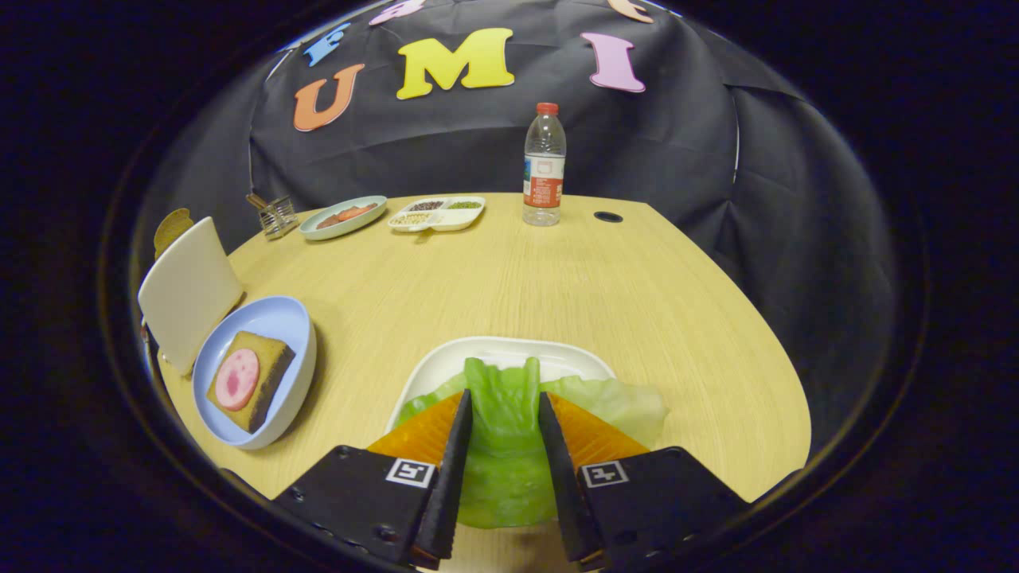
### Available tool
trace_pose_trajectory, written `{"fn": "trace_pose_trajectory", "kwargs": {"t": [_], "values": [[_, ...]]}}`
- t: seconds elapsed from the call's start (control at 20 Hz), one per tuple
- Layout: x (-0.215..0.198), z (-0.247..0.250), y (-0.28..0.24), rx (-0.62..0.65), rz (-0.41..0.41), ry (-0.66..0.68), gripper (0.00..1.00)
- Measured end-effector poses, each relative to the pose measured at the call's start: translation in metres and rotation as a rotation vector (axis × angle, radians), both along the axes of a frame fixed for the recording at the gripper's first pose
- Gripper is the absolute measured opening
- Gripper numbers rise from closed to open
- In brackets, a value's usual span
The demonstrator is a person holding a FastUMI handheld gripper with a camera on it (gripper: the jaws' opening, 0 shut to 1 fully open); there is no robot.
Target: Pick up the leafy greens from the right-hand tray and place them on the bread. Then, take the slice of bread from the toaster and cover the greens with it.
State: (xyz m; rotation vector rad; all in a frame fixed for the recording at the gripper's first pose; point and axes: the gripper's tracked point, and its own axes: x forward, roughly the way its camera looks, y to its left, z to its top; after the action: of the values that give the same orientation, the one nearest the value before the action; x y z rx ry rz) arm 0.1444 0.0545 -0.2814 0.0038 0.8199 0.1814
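Through the gripper view I see my gripper (503,414) low over the white tray (500,352), and I take that tray as my landmark. The two black fingers (455,469) stand partly open with the leafy greens (503,446) filling the gap between them. The inner faces seem to touch the leaf on both sides, but I cannot tell whether they truly press on it. The greens spread from the tray's near half toward me, and a paler leaf trails off to the tray's right.

Left of the tray sits a pale blue bowl (283,318) holding the slice of bread (256,378) with a round pink slice of meat (237,380) on top. Touching or just behind that bowl stands the white toaster (189,290), a brown slice (171,229) showing past its far side.

Well beyond the tray, at the wooden table's (557,278) far edge, stand a water bottle (544,165), a divided white dish (438,213), a green plate (344,216) and a small metal rack (276,215).
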Motion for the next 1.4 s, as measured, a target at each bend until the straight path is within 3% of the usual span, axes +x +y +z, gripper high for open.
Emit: {"fn": "trace_pose_trajectory", "kwargs": {"t": [0.05,0.15,0.2,0.25,0.6,0.85,1.1,1.4], "values": [[0.002,0.004,0.006,0.03,0.022,-0.011,0.52],[-0.003,0.005,0.008,0.037,0.007,-0.009,0.13],[-0.001,0.006,0.004,0.039,0.004,-0.008,0.13],[0.0,0.006,0.006,0.052,-0.005,-0.006,0.01],[0.005,0.061,0.002,0.107,-0.059,-0.125,0.0],[0.0,0.098,0.016,0.085,-0.031,-0.208,0.0],[-0.015,0.13,0.039,0.149,-0.027,-0.256,0.0],[-0.032,0.158,0.101,0.102,0.034,-0.342,0.0]]}}
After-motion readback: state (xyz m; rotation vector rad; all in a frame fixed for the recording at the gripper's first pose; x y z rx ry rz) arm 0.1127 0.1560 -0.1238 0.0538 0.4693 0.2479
